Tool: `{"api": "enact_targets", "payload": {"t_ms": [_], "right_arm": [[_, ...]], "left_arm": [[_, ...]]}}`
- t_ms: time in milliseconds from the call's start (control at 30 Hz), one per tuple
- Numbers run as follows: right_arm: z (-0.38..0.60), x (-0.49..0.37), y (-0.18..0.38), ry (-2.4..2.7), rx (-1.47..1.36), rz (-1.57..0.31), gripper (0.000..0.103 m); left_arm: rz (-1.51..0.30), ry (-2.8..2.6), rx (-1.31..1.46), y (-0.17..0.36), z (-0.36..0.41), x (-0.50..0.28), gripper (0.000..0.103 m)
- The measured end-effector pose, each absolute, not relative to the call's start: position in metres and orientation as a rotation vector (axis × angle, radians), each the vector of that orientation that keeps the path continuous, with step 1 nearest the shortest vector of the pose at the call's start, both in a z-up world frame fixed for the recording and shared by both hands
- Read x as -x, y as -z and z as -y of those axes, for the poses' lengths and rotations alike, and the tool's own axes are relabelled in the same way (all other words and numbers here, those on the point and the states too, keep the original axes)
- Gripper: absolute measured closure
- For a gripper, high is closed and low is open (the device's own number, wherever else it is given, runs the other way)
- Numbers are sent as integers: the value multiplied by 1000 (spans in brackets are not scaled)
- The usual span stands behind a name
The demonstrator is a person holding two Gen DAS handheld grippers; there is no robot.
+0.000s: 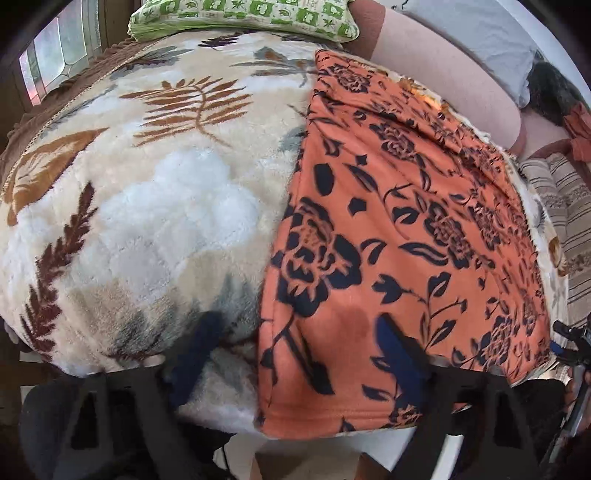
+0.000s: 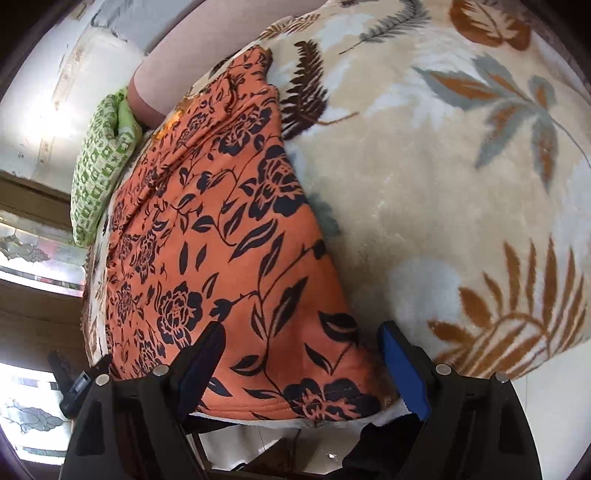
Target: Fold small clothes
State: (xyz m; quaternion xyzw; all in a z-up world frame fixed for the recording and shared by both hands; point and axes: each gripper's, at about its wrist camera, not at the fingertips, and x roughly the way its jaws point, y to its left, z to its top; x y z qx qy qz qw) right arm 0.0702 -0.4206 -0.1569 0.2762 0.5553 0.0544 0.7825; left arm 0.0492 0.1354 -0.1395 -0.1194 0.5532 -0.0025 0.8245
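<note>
Orange cloth [image 1: 399, 236] with dark blue flowers lies spread flat on the plush leaf-print blanket [image 1: 147, 206] covering the bed, its near hem right at the bed's front edge. In the left wrist view it fills the right half of the bed; in the right wrist view the same cloth [image 2: 221, 258] runs along the left, blanket [image 2: 443, 184] bare to the right of it.

Left gripper [image 1: 295, 354] is low at the bed's front edge, pointing forward across the bed. Jaws spread wide: the left finger [image 1: 199, 350] sits over the blanket, the right finger [image 1: 399, 354] over the cloth, so the cloth's left edge falls between them. Nothing gripped. Whether the tips touch the fabric, can't tell.

Right gripper [image 2: 303, 354] is likewise low at the front edge, jaws wide apart, straddling the cloth's near corner: left finger [image 2: 203, 358] over the orange, blue-padded right finger [image 2: 402, 369] at the corner where cloth meets blanket. Holding nothing.

Green patterned pillow [image 1: 243, 16] sits at the far end of the bed. The right gripper's tip [image 1: 569, 343] peeks in at the left camera's right edge, beside the cloth's other corner.
</note>
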Motion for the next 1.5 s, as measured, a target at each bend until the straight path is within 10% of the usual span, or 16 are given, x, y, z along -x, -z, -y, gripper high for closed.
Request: {"api": "enact_targets", "payload": {"t_ms": [100, 167, 200, 333, 433, 500, 600, 667, 767, 867, 1400, 1500], "right_arm": [[416, -73, 164, -130, -583, -1242, 19], [414, -69, 163, -152, -612, -1251, 41], [417, -63, 164, -167, -656, -1254, 79], [430, -47, 177, -130, -720, -1248, 83], [439, -44, 176, -142, -813, -1215, 71], [439, -44, 179, -171, -844, -1216, 35], [434, -43, 176, -167, -831, -1204, 33], [432, -41, 175, -169, -816, -1200, 33], [429, -39, 176, -164, -821, -1208, 80], [429, -38, 176, -158, -811, -1206, 93], [429, -18, 159, -129, -890, -1133, 91], [428, -23, 158, -125, -890, -1120, 81]], "left_arm": [[-1183, -24, 249, 137, -142, -45, 69], [-1188, -4, 322, 136, -154, -41, 94], [-1187, 5, 371, 135, -161, -38, 94], [-1195, 27, 404, 139, -164, -32, 89], [-1192, 89, 439, 141, -163, -28, 49], [-1194, 115, 428, 142, -156, -27, 39], [-1190, 99, 373, 142, -147, -27, 40], [-1217, 44, 324, 144, -148, -27, 83], [-1253, 69, 385, 145, -157, -25, 96], [-1258, 78, 393, 142, -157, -22, 96], [-1239, 0, 364, 145, -170, -9, 90], [-1211, -6, 332, 140, -165, -10, 56]]}}
